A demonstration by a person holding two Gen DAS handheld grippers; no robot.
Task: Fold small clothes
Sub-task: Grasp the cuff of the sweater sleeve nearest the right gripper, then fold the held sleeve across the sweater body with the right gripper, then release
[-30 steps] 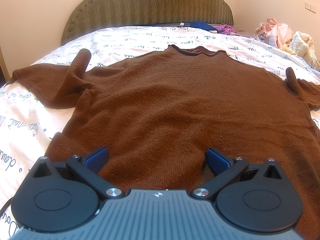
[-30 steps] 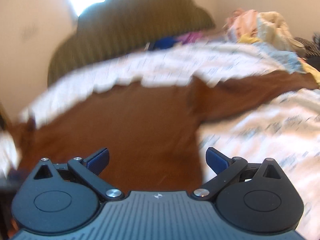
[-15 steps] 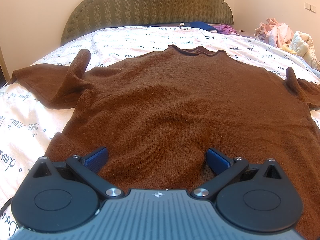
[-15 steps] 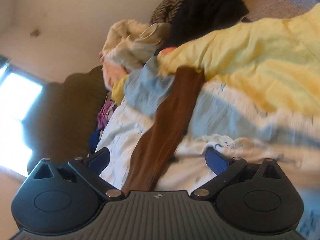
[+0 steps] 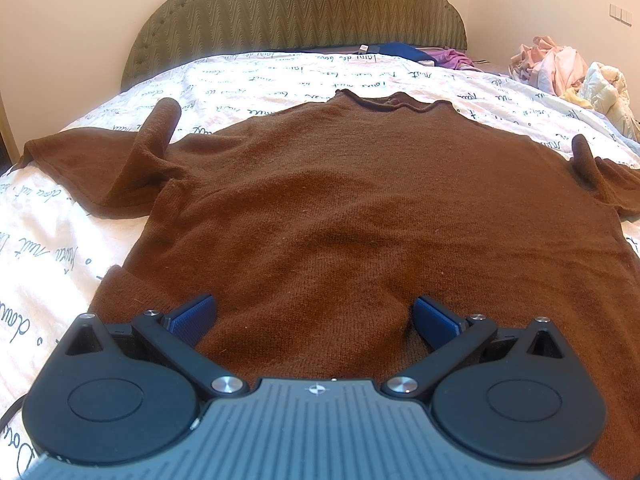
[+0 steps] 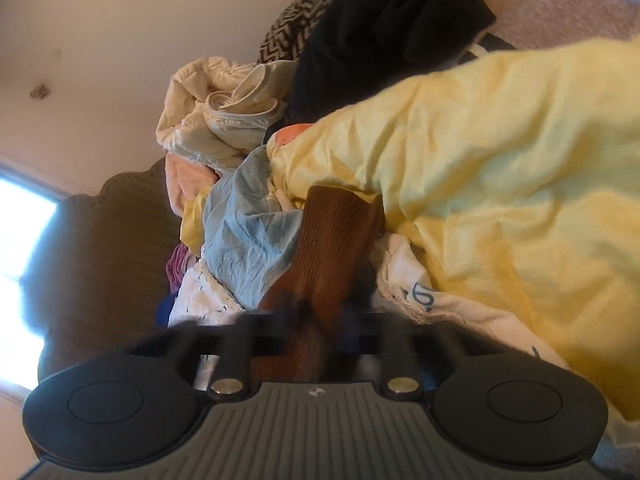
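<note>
A brown knit sweater (image 5: 340, 208) lies flat on the bed, neck toward the headboard, sleeves spread to both sides. My left gripper (image 5: 314, 316) is open and rests over the sweater's hem, blue pads wide apart with the cloth between them. In the right wrist view the sweater's right sleeve (image 6: 332, 248) runs away from me to its ribbed cuff by a yellow garment. My right gripper (image 6: 320, 328) is blurred with its fingers drawn close together around the sleeve.
A white bedsheet with script print (image 5: 48, 248) covers the bed before a green headboard (image 5: 296, 12). A pile of clothes lies to the right: yellow garment (image 6: 500, 184), light blue cloth (image 6: 248, 232), cream cloth (image 6: 216, 120), black cloth (image 6: 384, 28).
My right gripper swung right along the sleeve toward the clothes pile and its fingers closed in on the sleeve. My left gripper and the sweater body have not moved.
</note>
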